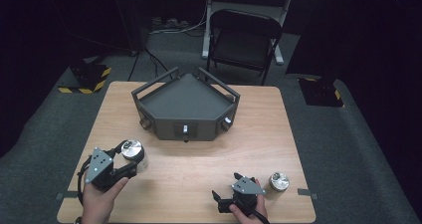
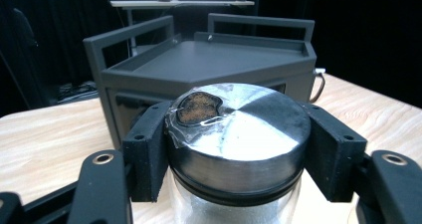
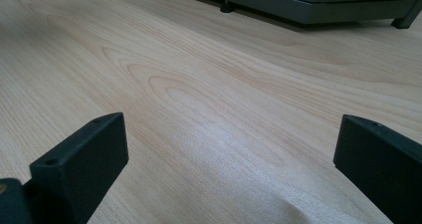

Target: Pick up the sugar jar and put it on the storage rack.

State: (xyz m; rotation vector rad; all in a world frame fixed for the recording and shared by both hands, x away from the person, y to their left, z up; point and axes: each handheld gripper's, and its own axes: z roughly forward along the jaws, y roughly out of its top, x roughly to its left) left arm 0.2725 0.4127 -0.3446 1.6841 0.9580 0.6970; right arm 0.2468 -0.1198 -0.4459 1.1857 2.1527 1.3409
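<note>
High view looks down over the table (image 1: 199, 174); both gripper views sit low, probably facing the grey tray (image 2: 209, 64).

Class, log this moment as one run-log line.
left gripper: shut on jar | right gripper: open, over bare table | second jar: standing beside right gripper | tray: empty

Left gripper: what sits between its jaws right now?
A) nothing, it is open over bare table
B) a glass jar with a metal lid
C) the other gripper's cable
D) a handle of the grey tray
B: the left gripper has its jaws pressed against both sides of the jar, at its metal lid.
</note>
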